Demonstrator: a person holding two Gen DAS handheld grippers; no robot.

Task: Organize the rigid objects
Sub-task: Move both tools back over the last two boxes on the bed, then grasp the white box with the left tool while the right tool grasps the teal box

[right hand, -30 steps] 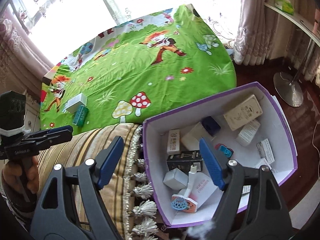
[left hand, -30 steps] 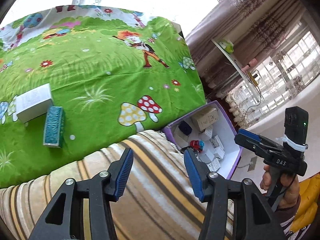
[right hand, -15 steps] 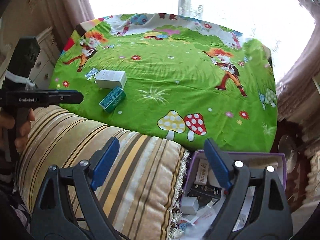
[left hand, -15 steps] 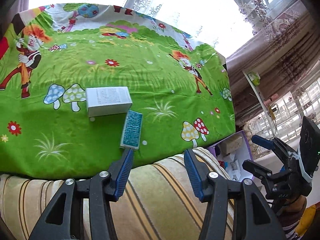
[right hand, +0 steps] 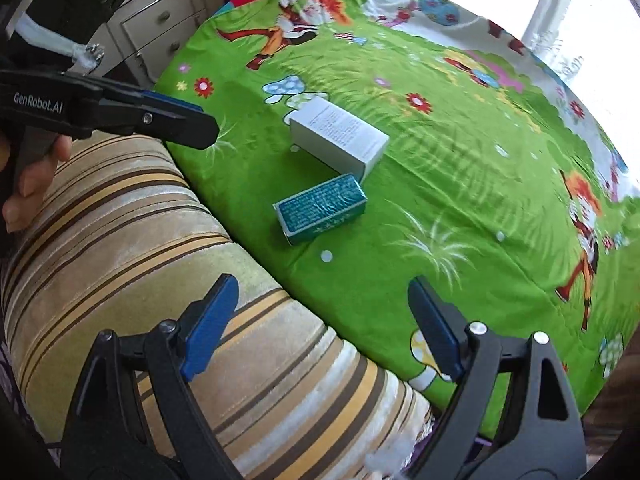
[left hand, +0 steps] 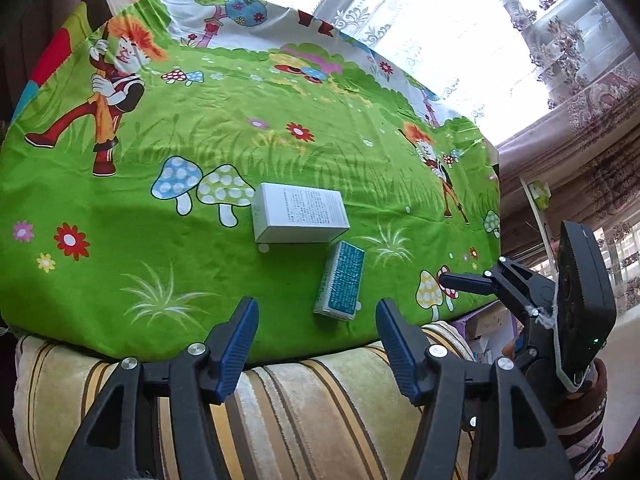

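A white box (left hand: 300, 212) and a teal box (left hand: 340, 280) lie side by side on the green cartoon cloth (left hand: 200, 140). My left gripper (left hand: 316, 312) hovers over the cloth's near edge just short of the teal box; its jaws are opening and nothing is gripped. From the right wrist, the white box (right hand: 340, 136) and teal box (right hand: 320, 208) lie ahead of my right gripper (right hand: 322, 286), which is open and empty above the cloth's edge. The left gripper (right hand: 200, 124) shows at that view's left; the right gripper (left hand: 448, 280) at the other's right.
A striped beige cushion (left hand: 320, 400) runs along the near edge of the cloth, under both grippers. A sliver of the purple box (left hand: 480, 320) peeks out at the right behind the cushion. A white dresser (right hand: 160, 28) stands at the far left. Curtains (left hand: 580, 120) hang beyond.
Both views have swung away from the purple box of small items to the two boxes on the green cloth, which now appear closer. The left jaws stand wider than before.
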